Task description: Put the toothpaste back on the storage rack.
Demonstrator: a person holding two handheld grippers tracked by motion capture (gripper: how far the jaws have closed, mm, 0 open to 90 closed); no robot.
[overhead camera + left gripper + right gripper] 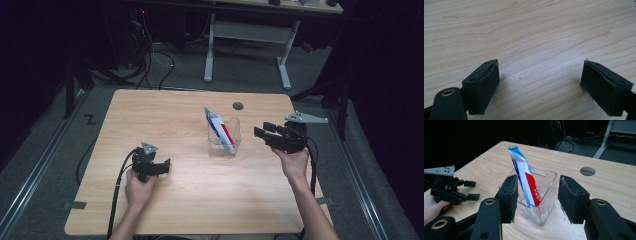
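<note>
Honestly, clearest from the right gripper view: toothpaste tube (526, 178) leaning in clear bin (547, 195) mid-table (190, 185), just beyond right gripper (537, 197), jaws wide, empty. Left gripper (540, 85) near-left, gaping over bare wood.

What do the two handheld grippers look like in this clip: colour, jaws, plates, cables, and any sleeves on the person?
Both the left gripper and right gripper are black, each with two blocky jaws faced with dark pads. Each carries a grey three-cornered plate with small holes on top. A black cable trails from each. Brass-coloured rivets show near the jaws. The forearms are bare; no sleeves show.
</note>
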